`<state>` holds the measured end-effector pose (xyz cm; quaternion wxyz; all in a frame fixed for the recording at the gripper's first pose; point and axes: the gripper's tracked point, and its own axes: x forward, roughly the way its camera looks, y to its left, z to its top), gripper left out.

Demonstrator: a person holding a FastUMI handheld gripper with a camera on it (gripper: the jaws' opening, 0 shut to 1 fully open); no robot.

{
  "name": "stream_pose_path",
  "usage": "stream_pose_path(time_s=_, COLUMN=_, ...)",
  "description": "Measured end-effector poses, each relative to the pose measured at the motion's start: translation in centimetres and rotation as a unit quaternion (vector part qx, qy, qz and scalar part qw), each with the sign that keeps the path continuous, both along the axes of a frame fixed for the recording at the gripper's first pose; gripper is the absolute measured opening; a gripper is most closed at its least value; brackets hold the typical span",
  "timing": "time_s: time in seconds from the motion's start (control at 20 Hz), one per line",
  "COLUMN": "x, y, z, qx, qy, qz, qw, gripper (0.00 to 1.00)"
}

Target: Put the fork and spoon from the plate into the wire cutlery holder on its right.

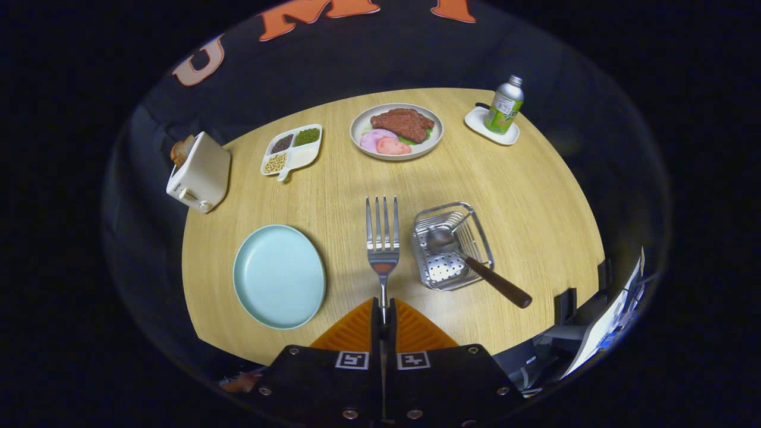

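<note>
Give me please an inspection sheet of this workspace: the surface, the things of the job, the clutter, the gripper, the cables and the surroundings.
Surface: round wooden table, bare between the things.
Job's things: fork held between the fingers, tines pointing forward, above the table between plate and holder. Spoon already in the wire cutlery holder, bowl inside, brown handle sticking out over the rim. Light blue plate with no cutlery on it.
Clutter: toaster, divided dish of beans, plate of meat, bottle on a white coaster.
Gripper: gripper shut on the fork's handle.
Cables: nothing seen.
Surroundings: black cloth wall; unclear equipment beyond the table's edge on the holder's side.
</note>
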<state>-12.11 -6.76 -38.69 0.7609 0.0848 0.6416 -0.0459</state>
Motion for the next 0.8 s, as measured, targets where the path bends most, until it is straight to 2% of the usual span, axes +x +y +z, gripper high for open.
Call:
stream_pose_path(time_s=0.4, x=-1.1, y=-5.1, z=-1.0, qx=-0.018, qy=0.023, qz=0.027, qw=0.999, gripper=0.05)
stream_pose_path(time_s=0.55, x=-0.6, y=-5.7, z=-1.2, qx=-0.01, qy=0.021, qz=0.022, qw=0.999, gripper=0.07)
stream_pose_path(time_s=0.8, x=2.4, y=-6.4, z=0.3, qx=0.008, qy=-0.049, qz=0.021, qw=0.999, gripper=0.11)
